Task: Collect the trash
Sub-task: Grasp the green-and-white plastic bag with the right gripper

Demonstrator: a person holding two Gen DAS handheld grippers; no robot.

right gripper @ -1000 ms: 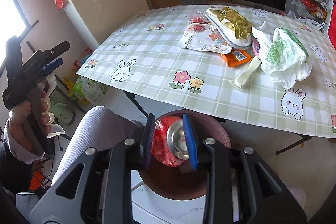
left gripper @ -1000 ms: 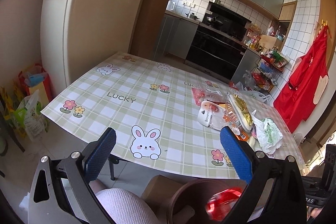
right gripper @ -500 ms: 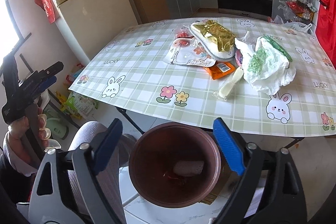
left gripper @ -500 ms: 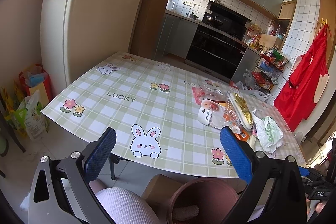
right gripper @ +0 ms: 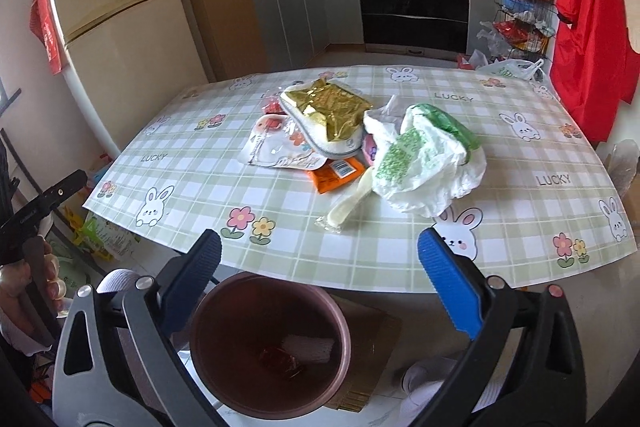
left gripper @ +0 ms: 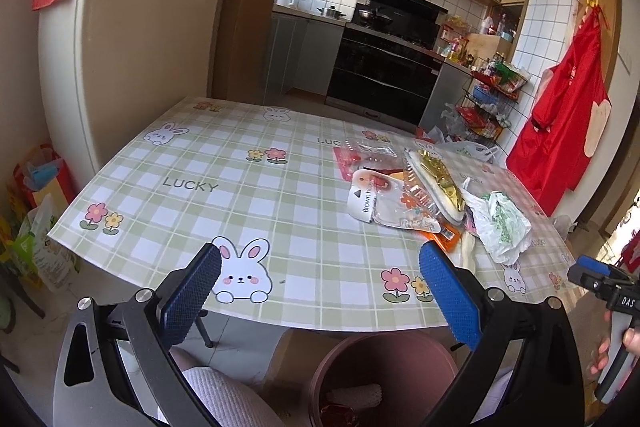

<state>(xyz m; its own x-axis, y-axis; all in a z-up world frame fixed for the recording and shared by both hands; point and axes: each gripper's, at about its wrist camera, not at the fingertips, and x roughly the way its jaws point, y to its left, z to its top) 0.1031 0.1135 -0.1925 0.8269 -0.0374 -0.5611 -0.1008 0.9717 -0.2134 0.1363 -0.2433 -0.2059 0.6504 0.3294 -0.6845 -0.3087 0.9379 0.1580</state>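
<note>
A trash pile lies on the checked tablecloth (right gripper: 520, 195): a white-and-green plastic bag (right gripper: 424, 163), a gold foil tray (right gripper: 328, 111), a white snack pouch (right gripper: 280, 151), an orange wrapper (right gripper: 336, 177) and a pale plastic sleeve (right gripper: 348, 207). The brown bin (right gripper: 224, 307) stands on the floor under the table's near edge, with a red wrapper (right gripper: 280, 359) at its bottom. My right gripper (right gripper: 319, 237) hovers above the bin; its jaws are opening wide with nothing between them. My left gripper (left gripper: 319, 251) is open and empty before the table edge, the bin (left gripper: 384, 359) below it.
A fridge (left gripper: 140, 67) stands left of the table and a kitchen counter with a stove (left gripper: 384, 67) behind it. A red apron (left gripper: 568, 131) hangs on the right. Bags (left gripper: 36, 211) sit on the floor at left. The person's knee (left gripper: 224, 399) is beside the bin.
The right gripper let go of the red wrapper, which now lies in the bin, and spread wide while lifting towards the table. The left gripper shifted slightly towards the table.
</note>
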